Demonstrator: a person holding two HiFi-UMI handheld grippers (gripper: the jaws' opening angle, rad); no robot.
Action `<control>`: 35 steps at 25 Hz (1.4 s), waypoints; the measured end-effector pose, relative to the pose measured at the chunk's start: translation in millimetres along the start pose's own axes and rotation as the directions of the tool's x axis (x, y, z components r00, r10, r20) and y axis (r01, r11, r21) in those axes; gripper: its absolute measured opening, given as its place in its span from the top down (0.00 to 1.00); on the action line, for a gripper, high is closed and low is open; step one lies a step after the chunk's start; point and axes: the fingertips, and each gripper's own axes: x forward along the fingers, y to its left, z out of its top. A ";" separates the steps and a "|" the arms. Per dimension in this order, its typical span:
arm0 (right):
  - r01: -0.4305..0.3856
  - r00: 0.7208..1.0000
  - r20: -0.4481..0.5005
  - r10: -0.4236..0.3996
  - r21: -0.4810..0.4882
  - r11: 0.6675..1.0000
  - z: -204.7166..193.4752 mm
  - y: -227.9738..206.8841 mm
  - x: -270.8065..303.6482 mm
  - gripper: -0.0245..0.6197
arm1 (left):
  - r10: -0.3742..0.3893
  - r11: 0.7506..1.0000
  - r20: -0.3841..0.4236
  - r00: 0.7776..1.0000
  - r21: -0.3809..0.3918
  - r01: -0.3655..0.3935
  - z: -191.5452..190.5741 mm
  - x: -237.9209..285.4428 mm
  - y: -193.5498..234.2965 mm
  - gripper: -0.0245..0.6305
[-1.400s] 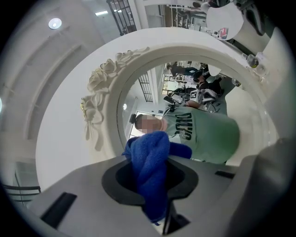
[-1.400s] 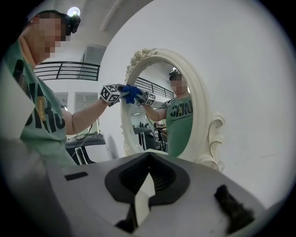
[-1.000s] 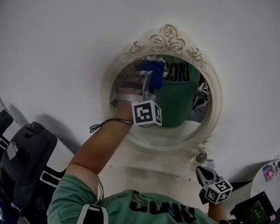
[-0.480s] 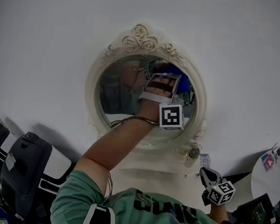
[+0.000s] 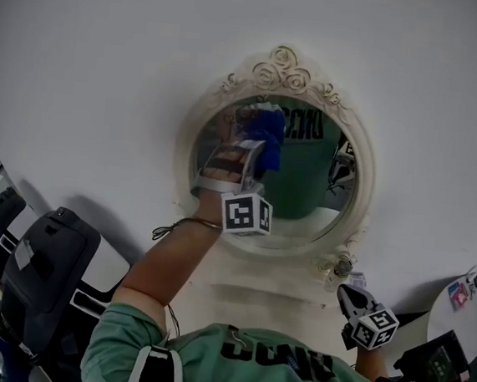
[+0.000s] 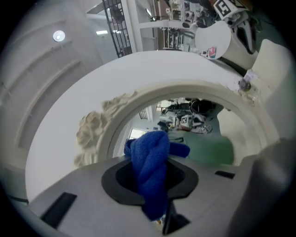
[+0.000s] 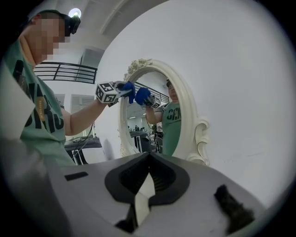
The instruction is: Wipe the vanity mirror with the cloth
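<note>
An oval vanity mirror (image 5: 310, 193) in a cream carved frame (image 5: 284, 69) hangs on a white wall. My left gripper (image 5: 259, 133) is raised to the upper left part of the glass and is shut on a bunched blue cloth (image 5: 269, 138), which presses against the mirror. In the left gripper view the cloth (image 6: 150, 162) fills the space between the jaws, with the frame (image 6: 95, 127) arching behind it. My right gripper (image 5: 350, 301) hangs low, below the mirror's lower right edge, shut and holding nothing. The right gripper view shows the mirror (image 7: 157, 125) and the cloth (image 7: 129, 90) from the side.
Black chairs (image 5: 46, 268) stand at the lower left. A round white table (image 5: 467, 304) with small items is at the lower right. A small ornament (image 5: 345, 265) juts from the frame's bottom right. My green-shirted torso (image 5: 239, 362) is close under the mirror.
The left gripper swept the cloth across the upper glass to the right, then back to the upper left. The right gripper stayed low.
</note>
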 end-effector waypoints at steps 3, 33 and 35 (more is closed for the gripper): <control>-0.020 1.000 -0.014 0.020 -0.009 1.000 1.9 8.9 8.9 0.94 | 0.003 1.000 -0.150 0.989 -0.001 -0.003 -81.1 -17.8 3.6 0.82; 0.063 0.998 -0.031 -0.063 -0.005 0.998 -8.4 -6.8 -20.1 0.94 | -0.101 0.983 0.009 0.995 0.153 0.099 52.8 52.9 -56.4 0.82; 0.083 0.996 -0.027 -0.083 0.006 0.997 -12.3 -12.7 -29.1 0.94 | -0.112 0.981 0.064 0.992 0.165 0.100 95.0 62.2 -62.8 0.82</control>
